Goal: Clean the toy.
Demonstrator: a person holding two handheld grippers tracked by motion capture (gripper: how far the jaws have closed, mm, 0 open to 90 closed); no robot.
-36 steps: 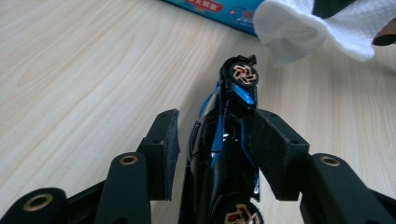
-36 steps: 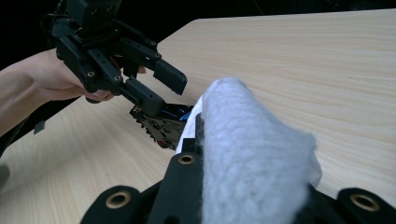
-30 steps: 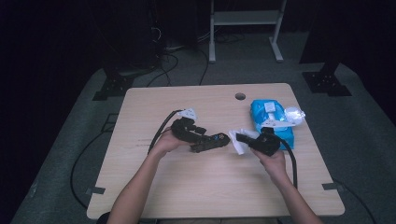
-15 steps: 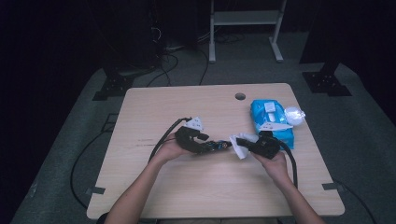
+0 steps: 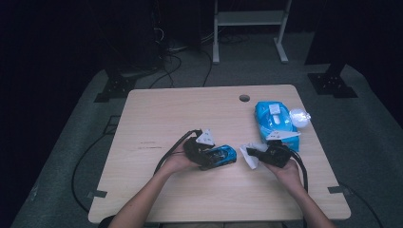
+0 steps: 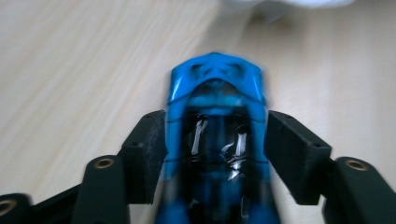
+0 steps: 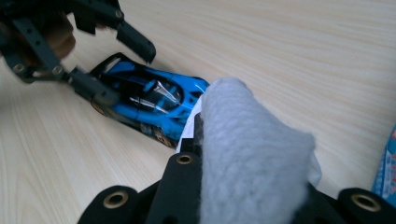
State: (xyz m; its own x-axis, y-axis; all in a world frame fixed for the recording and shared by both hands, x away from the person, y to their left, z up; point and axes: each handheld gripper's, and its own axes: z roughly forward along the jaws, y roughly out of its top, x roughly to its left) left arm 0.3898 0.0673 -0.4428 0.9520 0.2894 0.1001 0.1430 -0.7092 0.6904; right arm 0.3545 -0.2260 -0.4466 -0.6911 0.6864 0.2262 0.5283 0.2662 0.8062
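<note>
A blue toy race car (image 5: pixel 223 155) sits on the wooden table (image 5: pixel 166 114), nose toward the right gripper. My left gripper (image 5: pixel 216 157) straddles its rear; the jaws have just been opening. In the left gripper view the car (image 6: pixel 217 88) lies between the spread pads (image 6: pixel 292 154), and the left gripper (image 7: pixel 120 70) stands slightly off the car (image 7: pixel 149 100) in the right gripper view. My right gripper (image 5: pixel 259 153) is shut on a white wipe (image 5: pixel 249 156). The folded wipe (image 7: pixel 252 158) hangs just off the car's nose.
A blue pack of wipes (image 5: pixel 273 118) lies at the table's right, with a crumpled clear wrapper (image 5: pixel 299 116) beside it. A cable hole (image 5: pixel 244 98) sits near the far edge. Black cables trail from both grippers. A metal stand (image 5: pixel 249 19) is on the floor behind.
My left hand has come nearer the front edge and lower with the car. Its jaws have spread, and the car now rests on the table. The right hand has stayed put.
</note>
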